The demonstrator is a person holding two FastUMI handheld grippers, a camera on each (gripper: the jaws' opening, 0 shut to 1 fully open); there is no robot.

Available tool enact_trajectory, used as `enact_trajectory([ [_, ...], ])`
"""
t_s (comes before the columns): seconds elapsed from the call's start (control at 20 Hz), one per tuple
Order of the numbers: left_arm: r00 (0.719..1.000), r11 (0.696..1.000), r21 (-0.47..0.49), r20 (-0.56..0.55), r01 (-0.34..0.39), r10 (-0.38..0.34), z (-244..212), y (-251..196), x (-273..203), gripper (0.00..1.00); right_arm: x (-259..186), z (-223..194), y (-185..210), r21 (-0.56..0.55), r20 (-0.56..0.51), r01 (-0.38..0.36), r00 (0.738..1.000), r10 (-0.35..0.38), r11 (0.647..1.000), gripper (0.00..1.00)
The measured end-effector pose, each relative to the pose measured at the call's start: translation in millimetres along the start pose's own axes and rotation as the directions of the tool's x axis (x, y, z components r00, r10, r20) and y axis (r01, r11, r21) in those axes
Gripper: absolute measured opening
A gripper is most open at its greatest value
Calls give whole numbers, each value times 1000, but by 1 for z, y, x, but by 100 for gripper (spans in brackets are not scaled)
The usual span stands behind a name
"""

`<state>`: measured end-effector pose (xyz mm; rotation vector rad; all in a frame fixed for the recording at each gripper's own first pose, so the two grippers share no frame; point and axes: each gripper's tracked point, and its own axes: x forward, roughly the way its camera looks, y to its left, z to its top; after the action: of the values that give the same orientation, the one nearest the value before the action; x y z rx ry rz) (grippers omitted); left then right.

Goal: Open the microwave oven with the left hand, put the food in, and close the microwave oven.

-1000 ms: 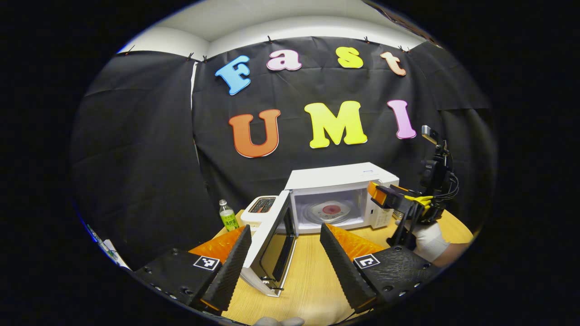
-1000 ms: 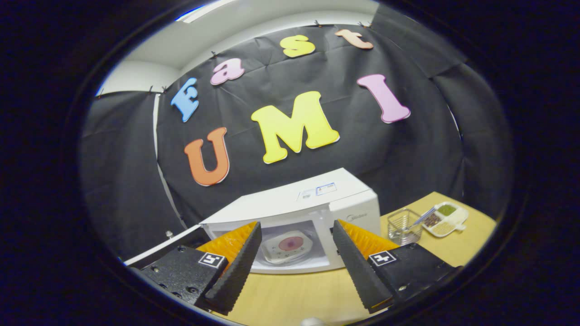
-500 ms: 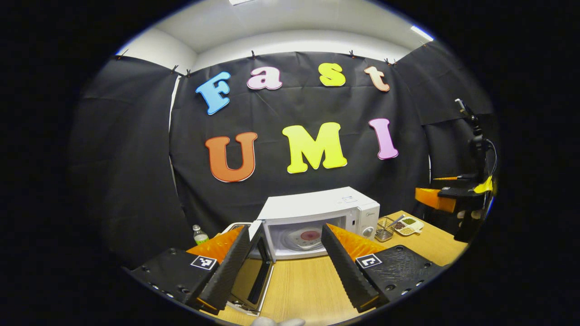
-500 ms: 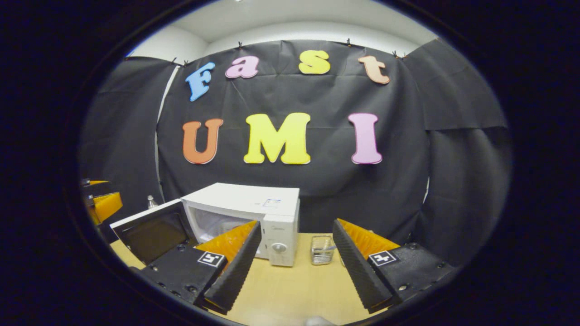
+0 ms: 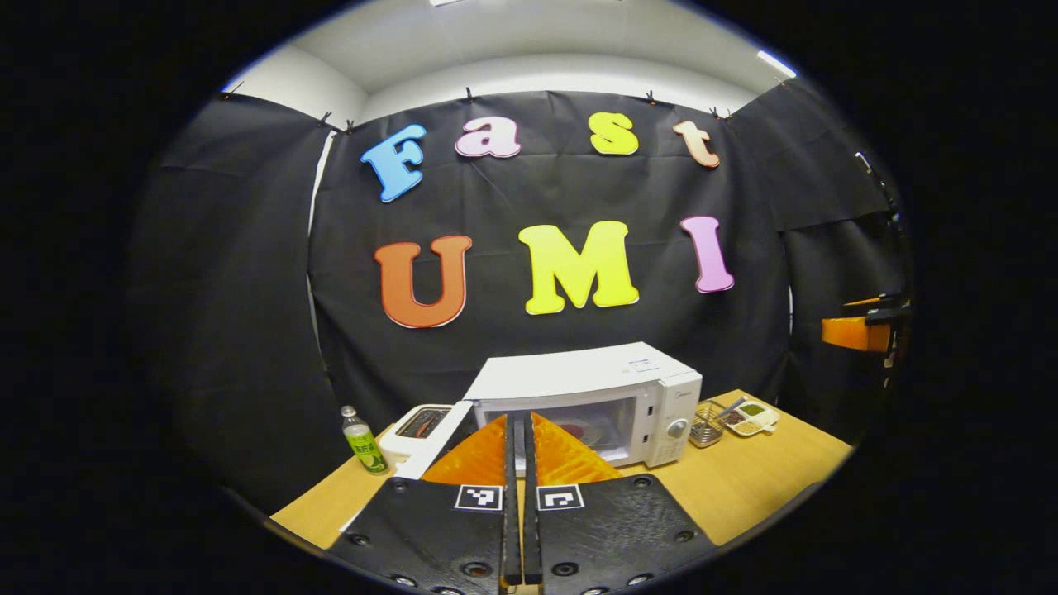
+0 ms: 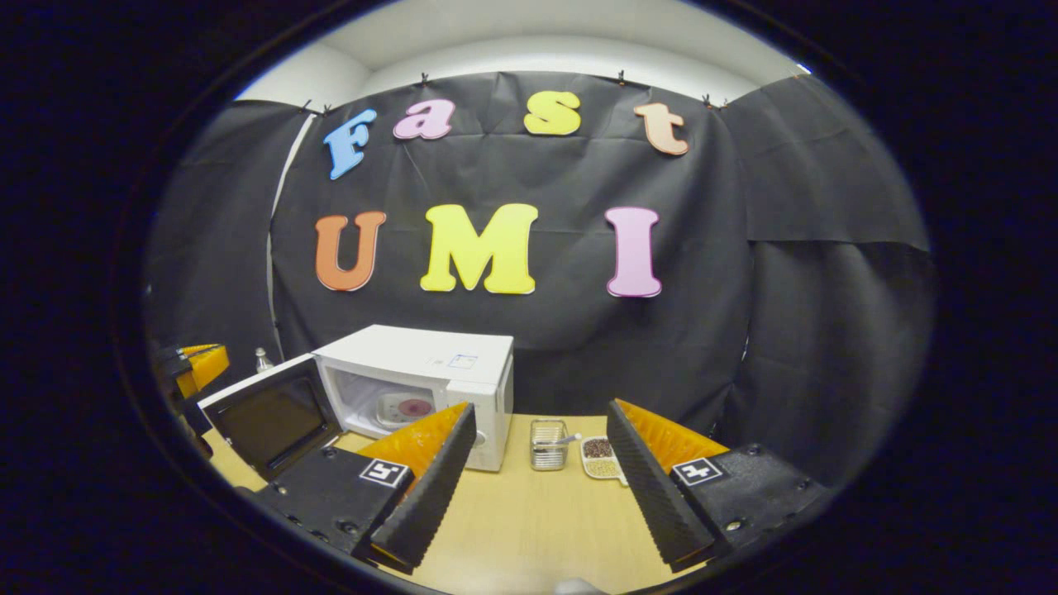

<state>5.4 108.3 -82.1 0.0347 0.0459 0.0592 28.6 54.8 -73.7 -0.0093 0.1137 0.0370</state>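
Microwave oven [image 5: 607, 397], white, is set on the wooden tabletop [image 5: 760, 471] against the black cloth wall, and its door [image 6: 273, 417] is swung open toward the oven's left side. Inside the cavity a pale plate with a reddish food item [image 6: 405, 408] is seen in the right gripper view; in the left gripper view a part of the same plate is glimpsed through the oven opening, just past the fingertips.

The left tool [image 5: 521, 430] is clenched, its two fingers brought together with only a thin slit between them and nothing held; it is pointed at the oven front from a little way back. The right tool [image 6: 541, 487] is released, its fingers spread wide and empty, held above bare tabletop to the right of the oven. The right tool is also caught at the far right edge of the left gripper view, and the left tool at the far left edge of the right gripper view.

A white toaster [image 5: 417, 426] and a green-labelled bottle [image 5: 360, 430] are placed to the left of the oven. To its right, a small wire basket [image 6: 547, 444] holding a utensil is placed beside a divided dish [image 6: 599, 457] of grains or beans.
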Motion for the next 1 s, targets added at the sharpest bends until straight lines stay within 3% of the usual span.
enact_trajectory([
  [0.05, 1000, 1000, -9, -4, -20, 20, -6, 11, -4, 0, -1, 1, 1, -4, -6, -4, 1000, 4, 1000, 92],
  [0.1, 998, 998, -9, -10, -63, 63, -11, 31, -7, 0, -2, 1, 2, -5, -15, -5, 1000, 5, 1000, 100],
  [0.15, 992, 992, -4, -23, -124, 124, -19, 58, -11, 0, -2, 1, 5, -4, -23, -12, 1000, 12, 1000, 100],
  [0.2, 983, 984, -8, -45, -177, 176, -31, 84, -16, 0, -3, -1, 8, -1, -35, -17, 999, 17, 1000, 92],
  [0.25, 975, 976, -30, -58, -217, 215, -41, 107, -22, 0, -4, -2, 10, 2, -44, -20, 999, 20, 1000, 92],
  [0.3, 965, 967, -36, -77, -254, 251, -52, 127, -29, 0, -5, -2, 12, 6, -48, -26, 998, 26, 1000, 100],
  [0.35, 956, 960, -47, -116, -278, 271, -71, 146, -34, 0, -8, -1, 13, 10, -52, -24, 998, 25, 1000, 92],
  [0.4, 946, 950, -45, -123, -309, 301, -82, 164, -42, 0, -10, -1, 12, 12, -53, -20, 998, 20, 1000, 92],
  [0.45, 941, 946, -51, -135, -320, 311, -95, 177, -47, 0, -13, 1, 13, 17, -56, -22, 998, 22, 1000, 100],
  [0.5, 935, 942, -53, -151, -331, 320, -106, 186, -52, 0, -14, 1, 13, 16, -57, -18, 998, 19, 1000, 100],
  [0.55, 934, 942, -48, -156, -331, 321, -118, 192, -56, 0, -17, 2, 11, 20, -54, -9, 998, 10, 1000, 92],
  [0.6, 934, 944, -38, -162, -327, 317, -126, 193, -55, 0, -18, 3, 10, 28, -58, -8, 998, 10, 1000, 92],
  [0.65, 933, 945, -23, -169, -325, 317, -136, 194, -53, 0, -20, 1, 11, 35, -66, -8, 998, 10, 999, 100],
  [0.75, 924, 945, -11, -211, -327, 318, -158, 196, -51, 0, -22, -3, 10, 43, -90, -9, 996, 13, 999, 100],
  [0.8, 919, 945, -16, -237, -327, 314, -167, 195, -49, 0, -23, -2, 9, 49, -93, -5, 996, 10, 999, 92],
  [0.85, 920, 946, -28, -244, -322, 306, -172, 193, -49, 0, -24, -3, 9, 53, -99, -3, 995, 8, 999, 92],
  [0.9, 923, 949, -30, -241, -315, 299, -173, 190, -47, 0, -26, -3, 9, 55, -101, -3, 995, 9, 998, 100],
  [0.95, 926, 952, -28, -242, -306, 290, -175, 186, -44, 0, -27, -3, 9, 48, -103, -4, 995, 9, 999, 92],
  [1.0, 929, 954, -27, -239, -298, 284, -176, 183, -42, 0, -30, -3, 7, 38, -108, -4, 994, 8, 999, 92],
])
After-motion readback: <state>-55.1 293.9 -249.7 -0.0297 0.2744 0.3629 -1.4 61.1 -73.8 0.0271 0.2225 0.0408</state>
